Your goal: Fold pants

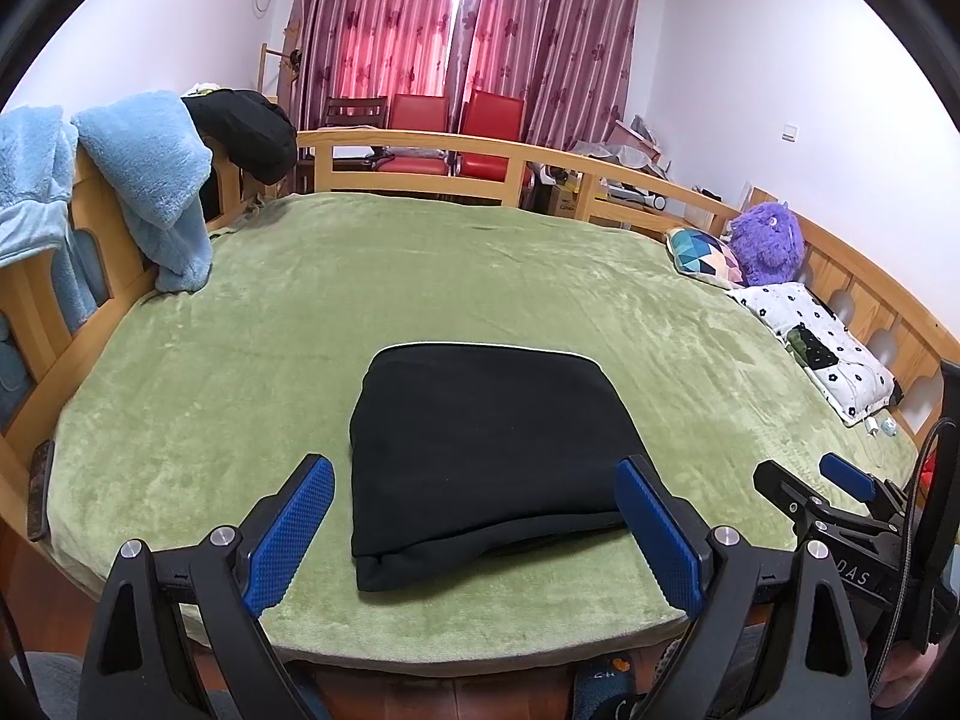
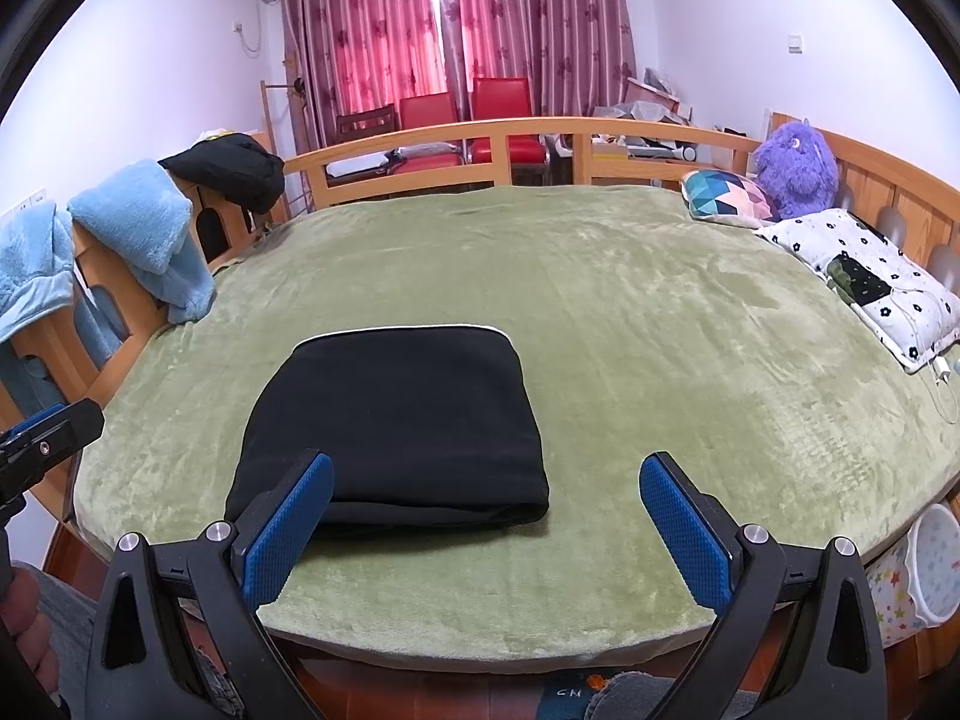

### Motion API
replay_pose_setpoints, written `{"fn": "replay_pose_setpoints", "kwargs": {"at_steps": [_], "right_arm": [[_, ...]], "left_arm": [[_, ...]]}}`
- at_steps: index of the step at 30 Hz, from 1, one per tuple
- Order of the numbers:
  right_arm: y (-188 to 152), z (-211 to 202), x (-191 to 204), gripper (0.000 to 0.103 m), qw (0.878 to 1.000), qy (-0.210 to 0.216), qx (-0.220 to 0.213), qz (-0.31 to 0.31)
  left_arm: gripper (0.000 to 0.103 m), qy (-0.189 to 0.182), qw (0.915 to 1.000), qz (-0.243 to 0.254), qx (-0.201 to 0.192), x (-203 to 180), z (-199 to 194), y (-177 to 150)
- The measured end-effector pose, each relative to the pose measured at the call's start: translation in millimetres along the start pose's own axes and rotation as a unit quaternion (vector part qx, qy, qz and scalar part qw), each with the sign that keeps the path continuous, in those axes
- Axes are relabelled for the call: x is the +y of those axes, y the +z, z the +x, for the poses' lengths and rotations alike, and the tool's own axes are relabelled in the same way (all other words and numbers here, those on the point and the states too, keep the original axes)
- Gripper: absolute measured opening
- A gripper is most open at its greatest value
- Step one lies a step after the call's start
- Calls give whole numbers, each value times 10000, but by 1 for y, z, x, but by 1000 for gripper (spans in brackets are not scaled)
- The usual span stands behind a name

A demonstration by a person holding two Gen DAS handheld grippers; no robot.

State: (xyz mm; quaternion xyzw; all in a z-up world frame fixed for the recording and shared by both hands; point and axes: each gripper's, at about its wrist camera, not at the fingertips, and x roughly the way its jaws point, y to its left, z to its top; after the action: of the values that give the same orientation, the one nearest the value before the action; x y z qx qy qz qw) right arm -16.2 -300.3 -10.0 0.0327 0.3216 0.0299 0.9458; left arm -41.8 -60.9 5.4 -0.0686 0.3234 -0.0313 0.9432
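Both sets of blue fingers [image 1: 294,531] stand wide apart and hold nothing: the left gripper [image 1: 474,534] hangs just short of the near edge of the pants [image 1: 480,456], and the right gripper [image 2: 486,531] sits off to their right side, also clear of the cloth. And look at those pants: a compact black rectangle, layers stacked, lying flat on the green blanket [image 2: 660,324] near the bed's front edge. That looks like a finished fold to me, though black on black hides the seams, so a stray layer at the near edge may be loose. Next call, I'd say: either a light pat to square that near edge or simply leave it alone. Out wide, pillows [image 2: 864,276] and a purple plush toy [image 2: 795,165] sit well away by the headboard.
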Motion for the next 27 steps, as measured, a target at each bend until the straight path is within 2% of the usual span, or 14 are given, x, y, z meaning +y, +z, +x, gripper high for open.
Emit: {"fn": "replay_pose_setpoints", "kwargs": {"at_steps": [27], "right_arm": [[-1, -1, 0, 101, 10000, -7, -19, -10]], "left_arm": [[95, 16, 10000, -31, -30, -8, -3, -2]]}}
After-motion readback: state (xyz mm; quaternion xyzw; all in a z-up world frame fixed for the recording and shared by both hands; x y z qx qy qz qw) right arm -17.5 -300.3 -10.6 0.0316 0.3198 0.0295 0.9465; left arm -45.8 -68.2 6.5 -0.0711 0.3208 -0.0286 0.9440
